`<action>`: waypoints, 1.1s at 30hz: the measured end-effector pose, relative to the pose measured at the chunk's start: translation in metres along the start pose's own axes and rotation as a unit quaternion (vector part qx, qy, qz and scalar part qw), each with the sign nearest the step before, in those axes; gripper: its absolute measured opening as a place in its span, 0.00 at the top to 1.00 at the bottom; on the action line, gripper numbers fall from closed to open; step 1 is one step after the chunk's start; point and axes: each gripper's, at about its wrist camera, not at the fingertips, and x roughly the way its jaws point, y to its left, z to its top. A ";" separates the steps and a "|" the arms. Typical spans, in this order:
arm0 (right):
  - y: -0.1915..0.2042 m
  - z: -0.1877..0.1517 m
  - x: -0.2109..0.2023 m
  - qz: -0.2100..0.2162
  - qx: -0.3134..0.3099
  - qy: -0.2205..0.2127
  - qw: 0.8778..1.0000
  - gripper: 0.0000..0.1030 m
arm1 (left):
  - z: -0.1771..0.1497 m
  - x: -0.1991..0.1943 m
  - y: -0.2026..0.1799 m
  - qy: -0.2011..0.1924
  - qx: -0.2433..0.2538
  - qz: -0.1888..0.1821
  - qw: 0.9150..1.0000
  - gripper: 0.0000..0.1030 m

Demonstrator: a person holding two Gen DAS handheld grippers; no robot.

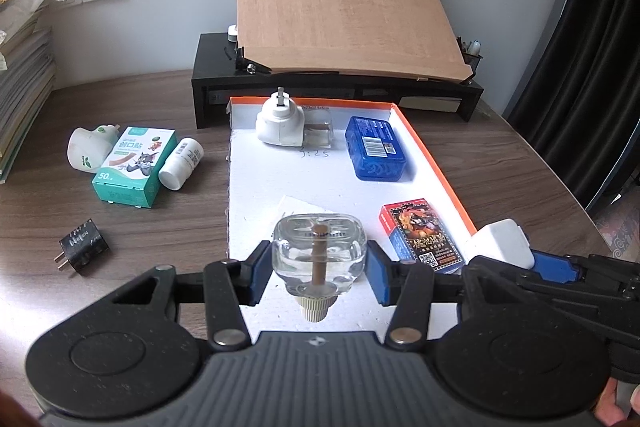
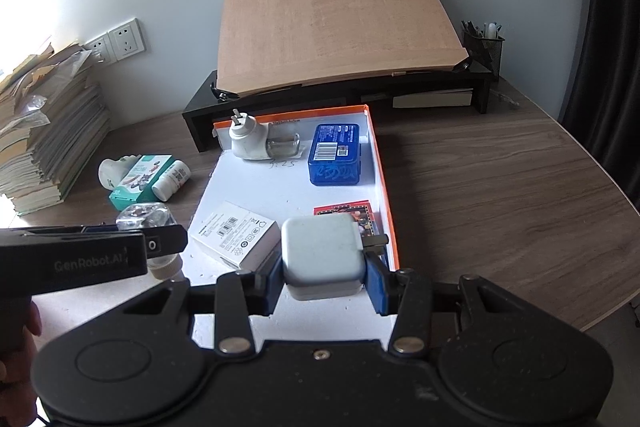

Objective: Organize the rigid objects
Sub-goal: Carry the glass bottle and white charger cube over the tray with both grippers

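My left gripper (image 1: 318, 267) is shut on a clear glass refill bottle (image 1: 319, 251) with a brown wick, cap toward me, held over the near end of the white tray (image 1: 280, 187). My right gripper (image 2: 324, 271) is shut on a white charger block (image 2: 322, 254) with its prongs to the right, over the tray's near right part (image 2: 384, 187). In the tray lie a white plug-in device (image 1: 280, 125), a blue tin (image 1: 375, 148), a card box (image 1: 420, 235) and a white carton (image 2: 236, 233). The bottle also shows in the right wrist view (image 2: 144, 217).
On the table left of the tray lie a white diffuser (image 1: 86, 147), a green plaster box (image 1: 134, 167), a white pill bottle (image 1: 182, 163) and a black plug adapter (image 1: 82, 247). A black stand (image 1: 336, 87) with a wooden board is behind. Stacked papers (image 2: 44, 131) stand far left.
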 end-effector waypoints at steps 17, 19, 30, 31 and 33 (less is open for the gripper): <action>0.003 0.010 0.003 0.002 0.005 -0.013 1.000 0.49 | 0.011 -0.003 0.005 -0.012 0.005 0.002 1.000 0.52; 0.004 0.011 0.003 0.002 0.005 -0.015 1.000 0.49 | 0.013 -0.003 0.006 -0.014 0.006 0.002 1.000 0.52; 0.003 0.021 0.013 0.002 0.008 -0.019 1.000 0.49 | 0.022 0.004 0.008 -0.015 0.010 0.001 1.000 0.52; 0.003 0.022 0.014 0.003 0.008 -0.019 1.000 0.49 | 0.023 0.004 0.008 -0.015 0.011 0.001 1.000 0.52; 0.004 0.024 0.016 0.003 0.008 -0.020 1.000 0.49 | 0.025 0.006 0.009 -0.016 0.012 0.002 1.000 0.52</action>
